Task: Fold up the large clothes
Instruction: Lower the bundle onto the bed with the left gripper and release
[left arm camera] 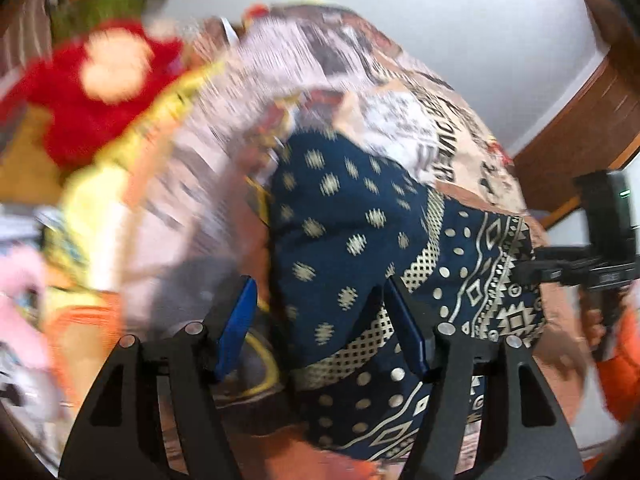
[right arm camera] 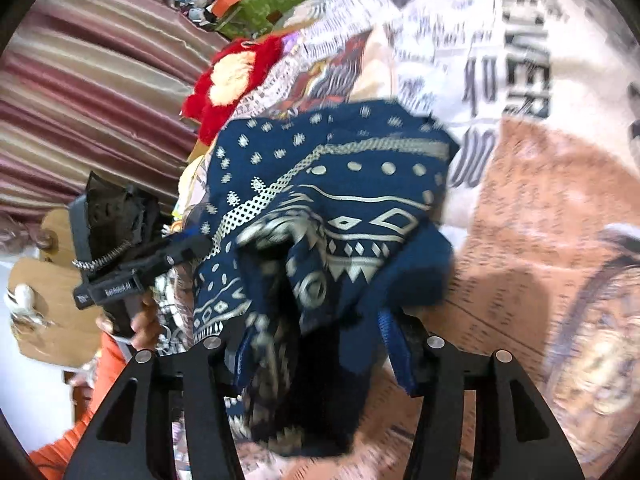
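A navy garment (left arm camera: 352, 240) with cream dots and geometric bands lies bunched on a newspaper-print bedspread (left arm camera: 460, 128). My left gripper (left arm camera: 320, 312) stands open over it, blue fingers (left arm camera: 238, 324) wide apart, with cloth lying against the right finger. In the right wrist view the same garment (right arm camera: 340, 200) is heaped in front of my right gripper (right arm camera: 316, 344), whose jaws are open with a fold of cloth between them. The left gripper also shows in the right wrist view (right arm camera: 188, 248), and the right one in the left wrist view (left arm camera: 532, 268).
A red plush toy (left arm camera: 100, 92) and yellow cloth (left arm camera: 100, 184) lie at the bed's far side. A striped curtain (right arm camera: 100, 92) hangs at left. A wooden door frame (left arm camera: 580, 128) stands at right. The bedspread (right arm camera: 540, 200) stretches to the right.
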Available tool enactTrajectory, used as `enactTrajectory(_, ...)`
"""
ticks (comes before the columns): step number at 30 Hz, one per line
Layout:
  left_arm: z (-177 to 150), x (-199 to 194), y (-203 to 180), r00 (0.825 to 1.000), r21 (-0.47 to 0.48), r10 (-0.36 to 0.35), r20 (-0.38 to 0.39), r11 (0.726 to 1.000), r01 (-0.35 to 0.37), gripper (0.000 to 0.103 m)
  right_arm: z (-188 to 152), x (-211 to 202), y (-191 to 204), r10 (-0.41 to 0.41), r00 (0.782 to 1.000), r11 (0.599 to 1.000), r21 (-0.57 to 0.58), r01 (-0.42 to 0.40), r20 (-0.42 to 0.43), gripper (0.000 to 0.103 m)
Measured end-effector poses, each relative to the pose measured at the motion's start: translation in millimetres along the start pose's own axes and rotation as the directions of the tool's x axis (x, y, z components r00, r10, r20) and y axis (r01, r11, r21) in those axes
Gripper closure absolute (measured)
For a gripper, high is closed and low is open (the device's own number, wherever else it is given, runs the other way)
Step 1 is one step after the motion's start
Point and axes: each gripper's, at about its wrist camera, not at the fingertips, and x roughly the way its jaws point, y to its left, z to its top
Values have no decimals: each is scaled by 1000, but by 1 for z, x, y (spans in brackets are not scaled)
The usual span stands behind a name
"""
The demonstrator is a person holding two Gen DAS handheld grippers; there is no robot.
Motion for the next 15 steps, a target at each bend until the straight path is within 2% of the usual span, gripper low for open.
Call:
enactTrajectory(2,1,-15,-10,996,44,81,46,996,-83,38,-3,-20,14,-59,997,995,-73,63,58,50)
enactTrajectory(5,-1,-34,-35,975,132,172,143,973,-191,38,-4,-43,46,-125,978,967,-198,157,165,48)
enactTrajectory(6,-1,-38,-44,964,156,199,175,962,-226,38,-5,-49,56,-135,971,955,-236,181,196,46)
enactTrajectory(8,-5,-43,-56,948,185,225,224,945,-268,36,-7,-54,80,-147,953,922,-312,229,266,36)
enactTrajectory(9,-9,-44,-64,940,203,234,249,936,-287,34,-8,-53,87,-144,949,911,-338,238,280,34)
enactTrajectory(11,-15,-42,-71,935,222,234,266,929,-296,29,-10,-43,98,-141,949,888,-387,247,283,32)
enactTrajectory(15,-29,-24,-77,942,252,234,242,922,-294,29,-8,-7,98,-176,956,867,-422,264,236,32)
